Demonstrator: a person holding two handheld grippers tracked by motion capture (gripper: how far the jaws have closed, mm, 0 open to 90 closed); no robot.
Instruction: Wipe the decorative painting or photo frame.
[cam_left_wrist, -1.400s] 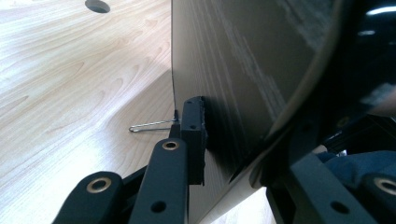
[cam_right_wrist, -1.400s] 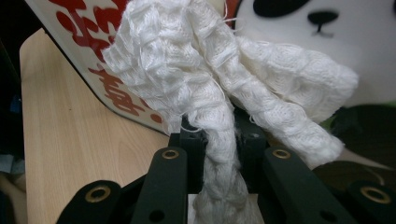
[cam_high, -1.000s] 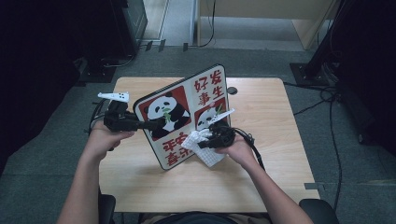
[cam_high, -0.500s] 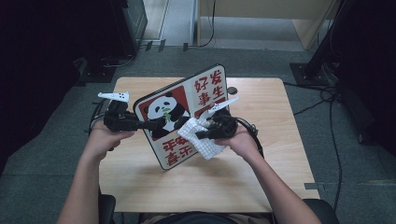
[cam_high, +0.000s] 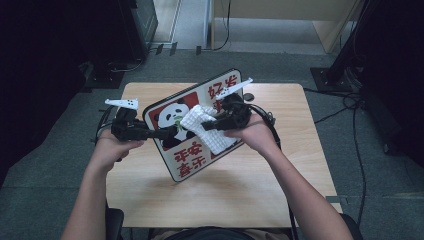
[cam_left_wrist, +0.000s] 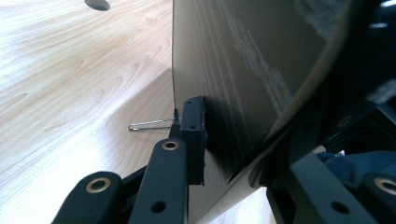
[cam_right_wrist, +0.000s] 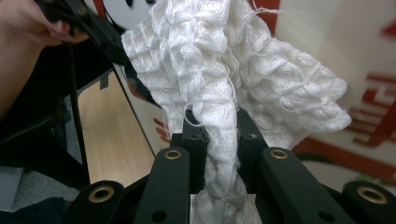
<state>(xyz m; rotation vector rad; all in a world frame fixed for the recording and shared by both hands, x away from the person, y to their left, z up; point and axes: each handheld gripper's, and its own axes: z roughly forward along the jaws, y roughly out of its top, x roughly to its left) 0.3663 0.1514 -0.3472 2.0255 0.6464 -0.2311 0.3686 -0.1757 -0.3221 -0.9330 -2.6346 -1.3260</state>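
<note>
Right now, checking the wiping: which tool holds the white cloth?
The right tool, pinching the white cloth against the panda board; the left tool clamps the board's edge.

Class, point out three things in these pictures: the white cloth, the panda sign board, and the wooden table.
white cloth (cam_right_wrist: 219, 84), right gripper view, on its bunched waffle weave.
panda sign board (cam_high: 187, 155), high view, on its lower printed face.
wooden table (cam_high: 225, 200), high view, on its bare near part.
</note>
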